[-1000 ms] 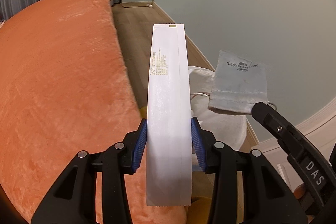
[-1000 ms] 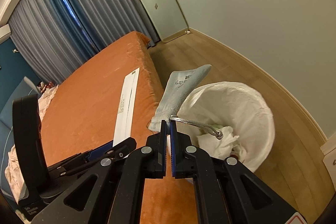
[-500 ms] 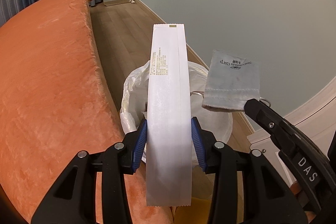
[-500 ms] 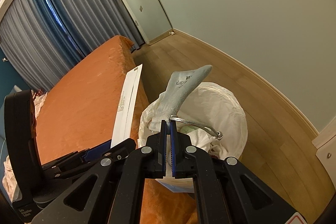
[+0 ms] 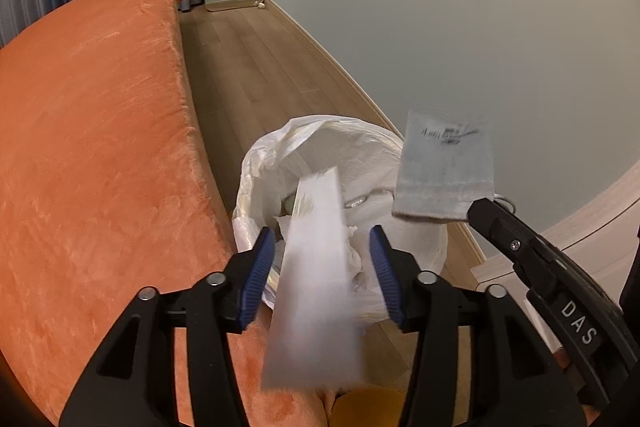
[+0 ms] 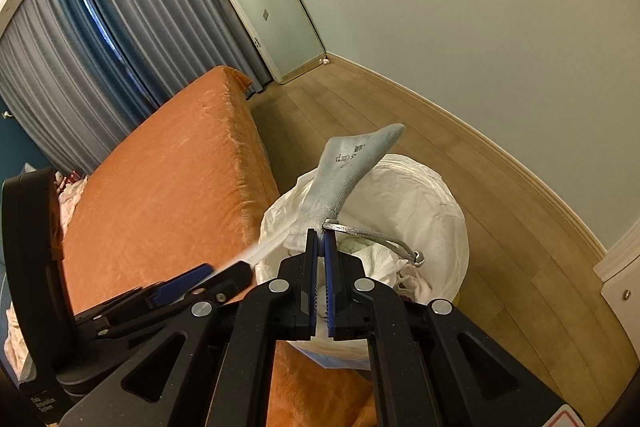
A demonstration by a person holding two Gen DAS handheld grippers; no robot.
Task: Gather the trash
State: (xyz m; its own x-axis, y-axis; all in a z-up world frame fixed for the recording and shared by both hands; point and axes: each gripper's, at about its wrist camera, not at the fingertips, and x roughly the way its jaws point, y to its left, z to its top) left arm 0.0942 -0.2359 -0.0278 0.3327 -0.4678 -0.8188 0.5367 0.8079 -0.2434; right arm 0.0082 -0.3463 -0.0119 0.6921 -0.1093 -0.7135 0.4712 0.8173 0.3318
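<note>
A bin with a white liner [image 5: 280,155] stands on the floor beside the bed, holding crumpled trash. My left gripper [image 5: 322,239] hangs over it with its jaws opening. A long white paper strip [image 5: 316,287] lies loose between the blue pads, tilted and blurred, touching neither. My right gripper [image 6: 321,239] is above the bin [image 6: 440,187] too, and its jaws are opening by a narrow gap. The hem of a grey drawstring pouch [image 6: 348,167] still sits at its tips. That pouch [image 5: 444,171] looks blurred in the left wrist view.
The orange bed [image 5: 100,147] runs along the left, close against the bin. Wood floor [image 6: 400,107] stretches to a leaning mirror [image 6: 272,7] and grey curtains [image 6: 100,47]. A white cabinet [image 6: 620,279] stands at the right, near the wall.
Both grippers have shifted from beside the bed to over the bin. The left jaws have spread and the paper strip has tipped down between them. The right jaws have parted slightly.
</note>
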